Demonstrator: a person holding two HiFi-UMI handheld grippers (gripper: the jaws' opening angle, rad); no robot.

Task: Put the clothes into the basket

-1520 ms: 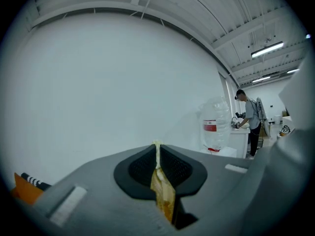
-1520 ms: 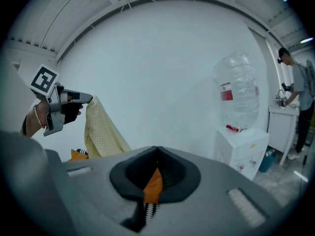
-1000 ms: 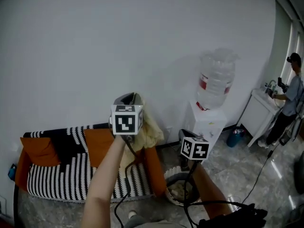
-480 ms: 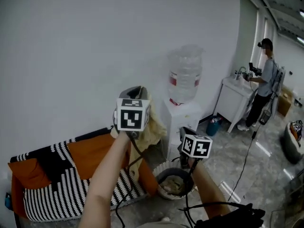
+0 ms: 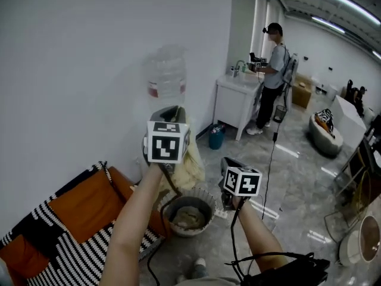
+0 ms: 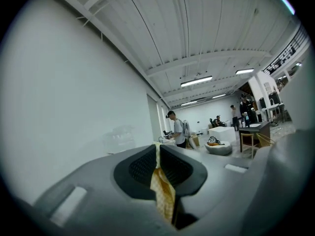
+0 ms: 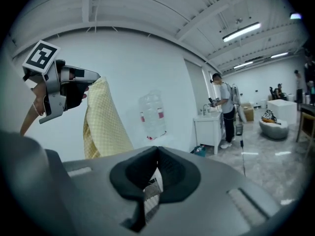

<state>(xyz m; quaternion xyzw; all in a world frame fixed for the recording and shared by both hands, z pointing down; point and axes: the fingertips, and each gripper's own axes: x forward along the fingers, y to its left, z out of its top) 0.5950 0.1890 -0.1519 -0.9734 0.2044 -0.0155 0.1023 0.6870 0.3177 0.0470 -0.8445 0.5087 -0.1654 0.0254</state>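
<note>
My left gripper (image 5: 174,115) is held up at chest height, shut on a pale yellow checked cloth (image 5: 190,167) that hangs from its jaws. In the left gripper view the cloth (image 6: 163,196) is pinched between the dark pads (image 6: 141,166). The round woven basket (image 5: 206,197) stands on the floor almost straight under the cloth, with crumpled clothes (image 5: 187,218) inside. My right gripper (image 5: 228,164) is lower and to the right of the basket. Its pads (image 7: 173,170) meet in the right gripper view, and no cloth hangs from them. That view also shows the left gripper (image 7: 91,80) and the yellow cloth (image 7: 103,124).
A sofa with orange cushions and a black-and-white striped blanket (image 5: 77,222) sits at the lower left, against the wall. A water dispenser bottle (image 5: 165,76), a blue bin (image 5: 216,139) and a white cabinet (image 5: 237,103) line the wall. A person (image 5: 275,70) stands there. Cables trail across the floor.
The view has swung right along the wall. Both grippers travelled with it, the yellow cloth still held. The basket now lies under the cloth and the sofa has slid to the left.
</note>
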